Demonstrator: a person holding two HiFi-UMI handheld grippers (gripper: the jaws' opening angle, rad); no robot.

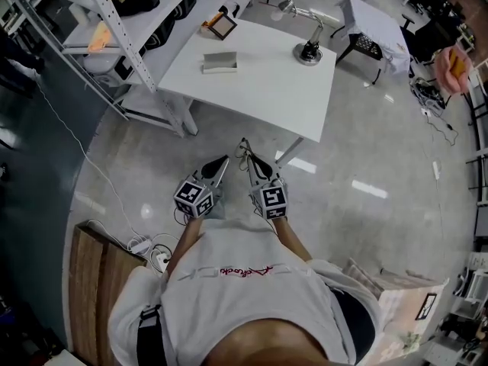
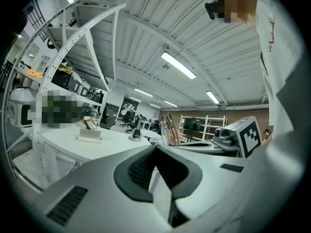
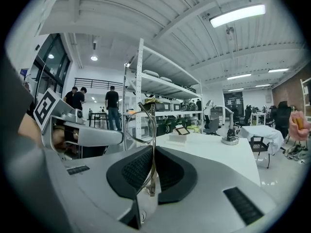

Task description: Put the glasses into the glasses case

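My right gripper (image 1: 248, 157) is clamped on the glasses (image 3: 153, 130), and the left gripper (image 1: 221, 161) is closed and empty. I'd keep them level on the way to the glasses case (image 1: 219, 62) well ahead.

Bright, even indoor light from ceiling strip lights (image 2: 179, 65), white glare streaks on the glossy floor (image 1: 370, 189), worktop (image 1: 263, 82) nearly blown out white, strong fisheye bending and dark vignetted rims in both gripper views, close surfaces of the left gripper (image 2: 156, 147) slightly soft
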